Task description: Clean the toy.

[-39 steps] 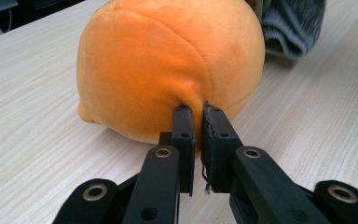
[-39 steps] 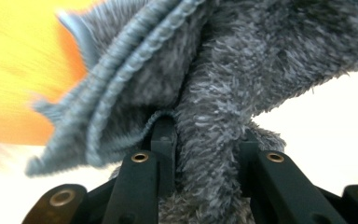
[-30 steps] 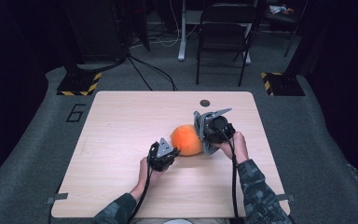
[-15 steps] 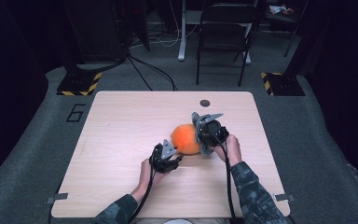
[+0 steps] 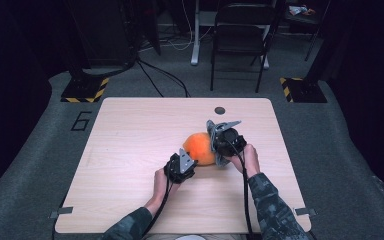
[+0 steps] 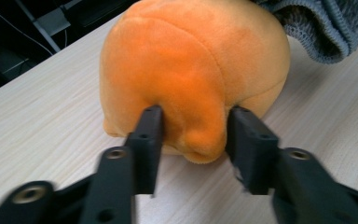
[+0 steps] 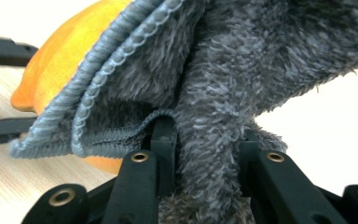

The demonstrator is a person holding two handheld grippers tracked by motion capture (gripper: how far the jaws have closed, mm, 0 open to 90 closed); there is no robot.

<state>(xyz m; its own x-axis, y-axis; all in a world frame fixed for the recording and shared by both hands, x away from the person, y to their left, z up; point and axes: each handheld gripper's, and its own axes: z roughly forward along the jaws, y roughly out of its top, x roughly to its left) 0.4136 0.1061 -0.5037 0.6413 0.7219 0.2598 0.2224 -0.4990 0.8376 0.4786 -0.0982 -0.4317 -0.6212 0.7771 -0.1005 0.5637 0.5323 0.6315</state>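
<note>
Orange plush toy (image 6: pixel 191 74) pinched while grey cloth (image 7: pixel 242 84) drapes it

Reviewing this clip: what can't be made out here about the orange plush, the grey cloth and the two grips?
- Orange plush: what it depicts; left gripper view shows one rounded side, its top cut off by the frame edge.
- Grey cloth: full size and shape; right gripper view crops it, and in the high view the right gripper hides it.
- Left gripper: whether its fingers press the plush bulge or merely flank it.
- Small dark disc: too small to identify, high view.
</note>
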